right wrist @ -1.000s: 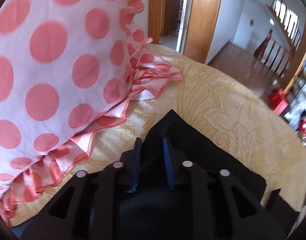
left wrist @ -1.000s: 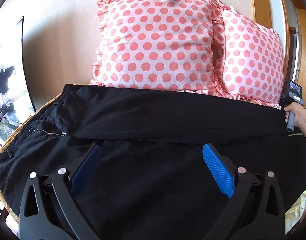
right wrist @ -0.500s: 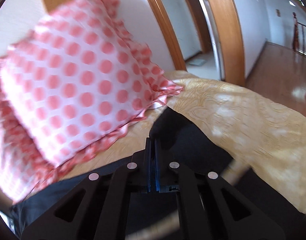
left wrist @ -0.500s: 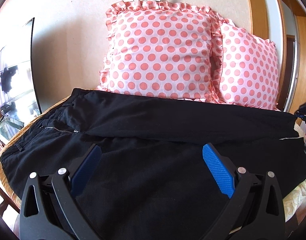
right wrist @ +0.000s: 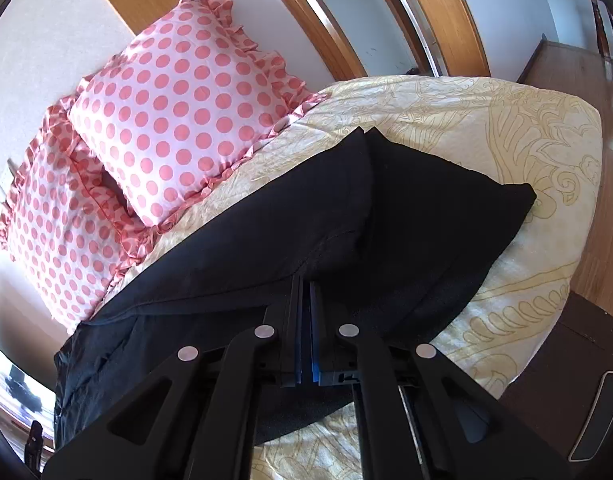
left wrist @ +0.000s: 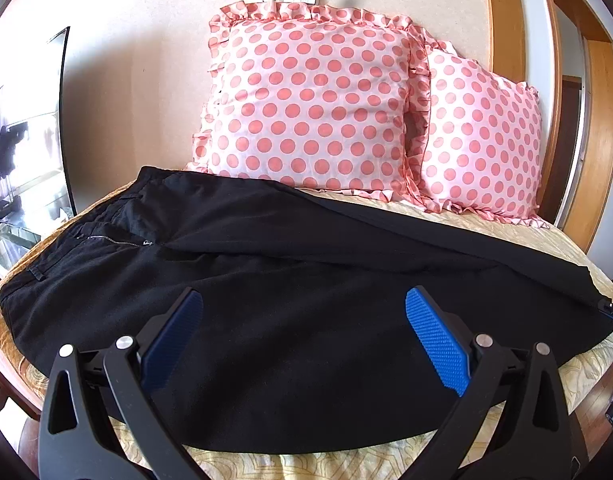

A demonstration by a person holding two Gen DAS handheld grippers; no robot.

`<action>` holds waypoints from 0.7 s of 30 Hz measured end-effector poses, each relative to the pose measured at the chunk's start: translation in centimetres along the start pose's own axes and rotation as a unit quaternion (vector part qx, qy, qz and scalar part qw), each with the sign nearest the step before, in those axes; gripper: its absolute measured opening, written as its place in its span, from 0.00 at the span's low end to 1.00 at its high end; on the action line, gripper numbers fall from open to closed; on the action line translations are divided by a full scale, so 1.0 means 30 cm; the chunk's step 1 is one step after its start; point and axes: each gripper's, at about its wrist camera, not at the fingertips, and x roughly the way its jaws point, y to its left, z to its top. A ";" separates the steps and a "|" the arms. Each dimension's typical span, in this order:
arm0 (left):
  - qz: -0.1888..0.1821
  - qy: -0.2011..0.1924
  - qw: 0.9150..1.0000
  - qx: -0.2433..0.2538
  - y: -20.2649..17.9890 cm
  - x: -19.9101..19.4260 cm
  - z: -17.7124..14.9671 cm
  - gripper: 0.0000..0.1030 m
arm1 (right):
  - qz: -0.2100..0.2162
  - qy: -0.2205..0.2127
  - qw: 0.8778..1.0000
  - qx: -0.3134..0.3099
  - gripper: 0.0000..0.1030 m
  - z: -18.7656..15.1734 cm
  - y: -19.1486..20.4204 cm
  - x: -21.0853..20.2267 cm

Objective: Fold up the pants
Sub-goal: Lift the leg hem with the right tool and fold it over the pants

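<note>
The black pants [left wrist: 290, 320] lie across the yellow bedspread [right wrist: 486, 128], waistband and zipper [left wrist: 114, 240] toward the left end, legs running out to the right. The far leg has been drawn over the near one — a second ago its edge lay up against the two polka-dot pillows [left wrist: 318, 108], and now it slants away from them, with a strip of bedspread showing between.

The right gripper [right wrist: 305, 280] is pressed together on the hem end of that upper leg, the cloth bunched and lifted slightly at its tips. A second ago it sat low beside the pillow frill with its fingers still a little apart; since then it has closed and pulled back toward the near edge of the bed.

The left gripper [left wrist: 302, 336] hovers over the middle of the pants, blue pads [left wrist: 436, 340] spread wide, holding nothing — much as it was before.
</note>
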 end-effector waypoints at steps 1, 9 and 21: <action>0.000 -0.004 1.000 0.001 0.002 -0.007 -0.001 0.98 | 0.005 0.005 1.000 0.018 0.07 0.004 -0.008 0.001; 0.006 -0.015 1.000 -0.017 0.031 -0.013 0.001 0.98 | 0.015 0.009 0.996 0.088 0.50 0.021 -0.058 0.006; -0.017 -0.007 1.000 -0.024 0.048 0.014 0.002 0.98 | 0.041 -0.050 0.994 0.088 0.05 0.063 -0.095 0.011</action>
